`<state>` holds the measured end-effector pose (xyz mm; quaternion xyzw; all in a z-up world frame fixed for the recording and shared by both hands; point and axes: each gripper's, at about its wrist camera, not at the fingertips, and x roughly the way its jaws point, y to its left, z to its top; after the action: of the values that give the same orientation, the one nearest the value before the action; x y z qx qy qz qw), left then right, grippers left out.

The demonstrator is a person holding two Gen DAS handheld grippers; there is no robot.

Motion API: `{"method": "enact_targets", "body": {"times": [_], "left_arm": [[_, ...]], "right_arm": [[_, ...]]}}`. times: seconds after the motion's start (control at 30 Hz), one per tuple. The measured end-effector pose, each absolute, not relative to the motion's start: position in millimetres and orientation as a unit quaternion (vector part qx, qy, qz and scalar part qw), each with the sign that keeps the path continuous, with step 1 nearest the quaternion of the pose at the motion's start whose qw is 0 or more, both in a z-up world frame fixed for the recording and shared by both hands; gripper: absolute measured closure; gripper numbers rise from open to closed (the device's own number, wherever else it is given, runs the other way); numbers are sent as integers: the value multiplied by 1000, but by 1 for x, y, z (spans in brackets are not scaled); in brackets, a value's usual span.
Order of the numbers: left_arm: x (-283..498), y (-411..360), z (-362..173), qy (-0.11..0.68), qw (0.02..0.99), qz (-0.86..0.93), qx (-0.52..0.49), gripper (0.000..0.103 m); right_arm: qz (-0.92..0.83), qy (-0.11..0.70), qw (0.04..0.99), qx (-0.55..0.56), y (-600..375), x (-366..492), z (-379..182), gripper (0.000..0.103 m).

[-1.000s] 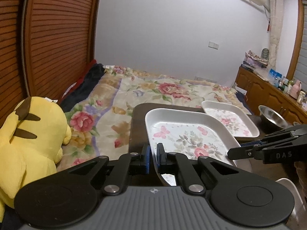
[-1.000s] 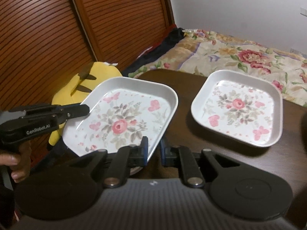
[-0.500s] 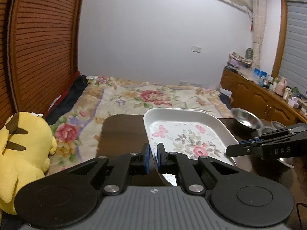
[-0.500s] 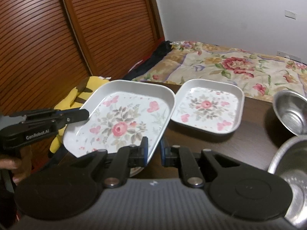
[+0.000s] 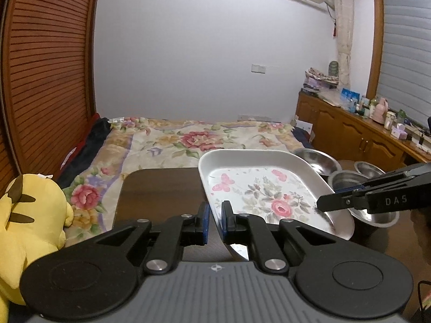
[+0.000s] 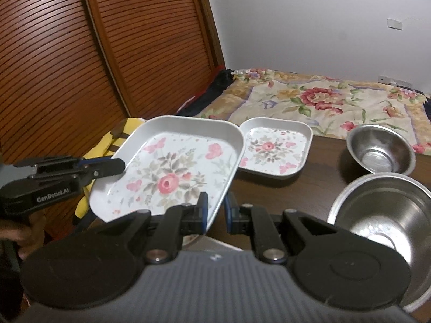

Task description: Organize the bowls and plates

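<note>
The floral plate [image 6: 172,172] looks stiff, light and glossy, so likely slippery; its raised rim is the place to pinch. White, rose-printed, it hangs between both grippers: left gripper [image 5: 214,222] and right gripper [image 6: 215,212] each clamp an edge. Beyond the right's tips sit a second plate [image 6: 274,148] and steel bowls [image 6: 381,152].

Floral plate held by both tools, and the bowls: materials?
Held floral plate: probably melamine or plastic; matte white rim, printed roses, though glazed ceramic is possible. Bowls: stainless steel by the look, with a brushed silver sheen and bright reflections.
</note>
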<state>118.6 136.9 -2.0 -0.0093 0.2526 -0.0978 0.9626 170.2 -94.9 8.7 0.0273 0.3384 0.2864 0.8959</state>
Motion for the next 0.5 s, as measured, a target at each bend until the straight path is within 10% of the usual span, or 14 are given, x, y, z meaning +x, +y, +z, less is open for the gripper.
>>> {"method": "enact_targets", "body": {"times": [0.5], "left_arm": [[88, 122, -16, 274, 956, -107, -20, 92]], "right_arm": [[288, 344, 893, 36, -116, 136, -5, 88]]}}
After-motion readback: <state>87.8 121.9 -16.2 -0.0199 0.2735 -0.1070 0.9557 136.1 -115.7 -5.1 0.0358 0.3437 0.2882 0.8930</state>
